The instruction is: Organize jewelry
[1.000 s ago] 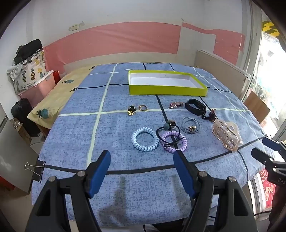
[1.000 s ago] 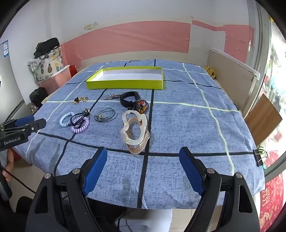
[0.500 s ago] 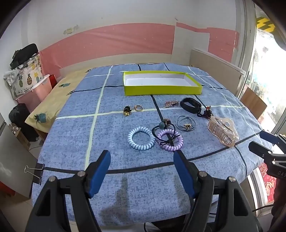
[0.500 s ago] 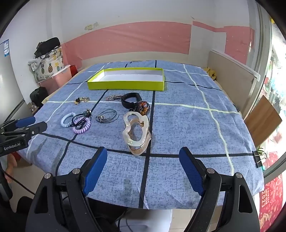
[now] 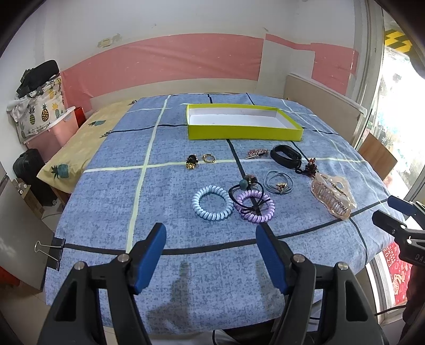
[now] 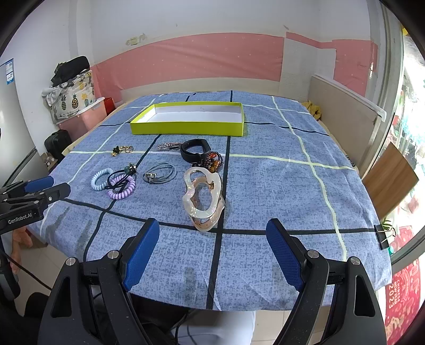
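White wall (image 5: 186, 18) w/ pink band (image 5: 170, 58) runs behind the bed (image 5: 106, 185). Left of bed: pineapple-print bag (image 5: 39, 111) on pink bin (image 5: 50, 138). Right of bed: bright window (image 6: 409, 106), wood board (image 6: 390, 183).

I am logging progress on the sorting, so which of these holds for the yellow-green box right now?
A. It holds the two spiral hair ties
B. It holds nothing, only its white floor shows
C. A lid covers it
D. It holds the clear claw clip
B: the yellow-green box shows only a bare white floor, while every piece lies on the blue cloth outside it.
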A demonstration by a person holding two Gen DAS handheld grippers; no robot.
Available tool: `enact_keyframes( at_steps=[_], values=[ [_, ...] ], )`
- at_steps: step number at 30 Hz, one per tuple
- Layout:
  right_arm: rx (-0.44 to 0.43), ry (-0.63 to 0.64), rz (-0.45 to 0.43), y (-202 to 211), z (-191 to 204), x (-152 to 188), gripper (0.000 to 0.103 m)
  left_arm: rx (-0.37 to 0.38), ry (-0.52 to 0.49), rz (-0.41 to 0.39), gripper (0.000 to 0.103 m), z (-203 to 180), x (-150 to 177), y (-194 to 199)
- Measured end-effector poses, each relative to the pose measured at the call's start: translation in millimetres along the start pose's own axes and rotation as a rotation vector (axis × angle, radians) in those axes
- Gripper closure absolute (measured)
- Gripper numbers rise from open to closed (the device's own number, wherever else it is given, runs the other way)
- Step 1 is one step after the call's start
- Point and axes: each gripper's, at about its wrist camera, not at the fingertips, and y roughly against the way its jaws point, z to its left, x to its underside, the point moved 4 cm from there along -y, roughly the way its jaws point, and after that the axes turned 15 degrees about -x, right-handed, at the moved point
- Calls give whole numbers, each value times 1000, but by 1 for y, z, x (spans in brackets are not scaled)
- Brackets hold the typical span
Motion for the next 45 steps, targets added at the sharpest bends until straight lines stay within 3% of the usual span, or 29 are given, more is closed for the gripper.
enact_keyframes(
  at_steps=[45],
  values=[
    [-4,-2,2,1,0,-7,20,35,17,1,35,0,2,1]
  ],
)
